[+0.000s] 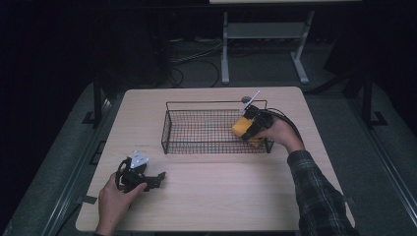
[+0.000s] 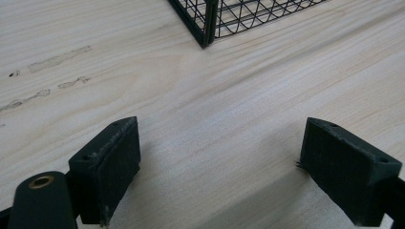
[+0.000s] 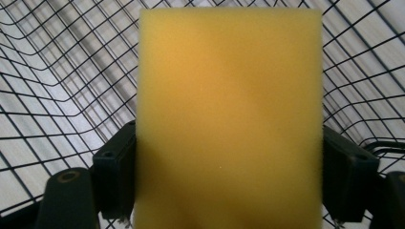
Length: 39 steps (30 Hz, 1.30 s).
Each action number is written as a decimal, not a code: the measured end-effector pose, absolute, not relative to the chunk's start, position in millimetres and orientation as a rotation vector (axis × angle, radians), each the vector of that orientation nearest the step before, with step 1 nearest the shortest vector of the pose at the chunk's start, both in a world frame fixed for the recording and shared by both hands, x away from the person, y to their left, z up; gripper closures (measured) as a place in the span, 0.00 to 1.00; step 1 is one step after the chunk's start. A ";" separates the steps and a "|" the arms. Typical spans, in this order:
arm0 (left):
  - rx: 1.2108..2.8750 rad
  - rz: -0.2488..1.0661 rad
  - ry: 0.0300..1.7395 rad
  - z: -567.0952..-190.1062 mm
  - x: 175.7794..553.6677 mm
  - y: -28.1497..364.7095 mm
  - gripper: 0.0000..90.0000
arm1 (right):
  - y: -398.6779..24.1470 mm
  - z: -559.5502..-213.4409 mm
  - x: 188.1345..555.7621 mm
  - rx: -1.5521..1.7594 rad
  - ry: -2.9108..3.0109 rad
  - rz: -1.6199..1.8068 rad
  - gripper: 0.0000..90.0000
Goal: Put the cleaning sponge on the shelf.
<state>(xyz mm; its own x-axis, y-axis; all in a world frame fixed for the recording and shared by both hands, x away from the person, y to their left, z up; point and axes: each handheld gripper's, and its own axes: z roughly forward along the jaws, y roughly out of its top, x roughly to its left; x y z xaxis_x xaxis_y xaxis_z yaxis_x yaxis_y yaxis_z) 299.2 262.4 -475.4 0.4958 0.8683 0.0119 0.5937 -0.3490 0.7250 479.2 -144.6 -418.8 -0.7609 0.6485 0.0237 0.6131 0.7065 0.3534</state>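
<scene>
- Yellow sponge block (image 3: pixel 229 119) sat clamped between the 2 jaws of the right gripper (image 1: pixel 252 129), a pad pressed to each of its sides, so the jaws stood wide only because the block itself was wide.
- Taking the wire basket (image 1: pixel 169 129) as the landmark, the block was held at the basket's right end, inside its rim and over its mesh floor; in the right gripper view the mesh showed behind the block on both sides.
- Whether the block already rested on the basket's floor or hung just above it could not be told from these pictures.
- The left gripper (image 1: pixel 140 178) lay well apart from the basket, off its near-left corner, low over the bare wooden table (image 1: pixel 221 196); its jaws were spread wide with nothing between them, and the basket's corner (image 2: pixel 206 28) showed farther off in the left gripper view.
- Judged from this, the carry into the basket looked done or nearly done: 1 block had been brought within the basket's walls.
- Left to do, as it seemed: lower the block if it was not yet down, let the jaws part, and lift the right gripper clear of the basket's rim without dragging the block back out.
- No other loose item was seen on the table around the basket, so this appeared to be the last thing to go in.
</scene>
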 end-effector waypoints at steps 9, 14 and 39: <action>2.074 0.529 1.196 -475.3 299.2 262.4 0.14 | -146.3 -416.0 478.7 1.052 2.800 0.538 0.20; 2.074 0.529 1.196 -475.3 299.2 262.4 0.14 | -148.2 -407.0 474.5 1.057 2.781 0.563 0.20; 2.074 0.529 1.196 -475.3 299.2 262.3 0.14 | -192.0 -364.3 420.9 1.089 2.623 0.751 0.02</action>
<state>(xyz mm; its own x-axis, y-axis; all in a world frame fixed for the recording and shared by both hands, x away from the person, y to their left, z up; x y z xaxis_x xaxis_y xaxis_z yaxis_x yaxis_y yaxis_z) 299.2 262.3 -475.3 0.4958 0.8683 0.0131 0.5937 -0.3499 0.7246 420.9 -192.0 -364.3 -0.7073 0.7069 0.0064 0.6032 0.5987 0.5270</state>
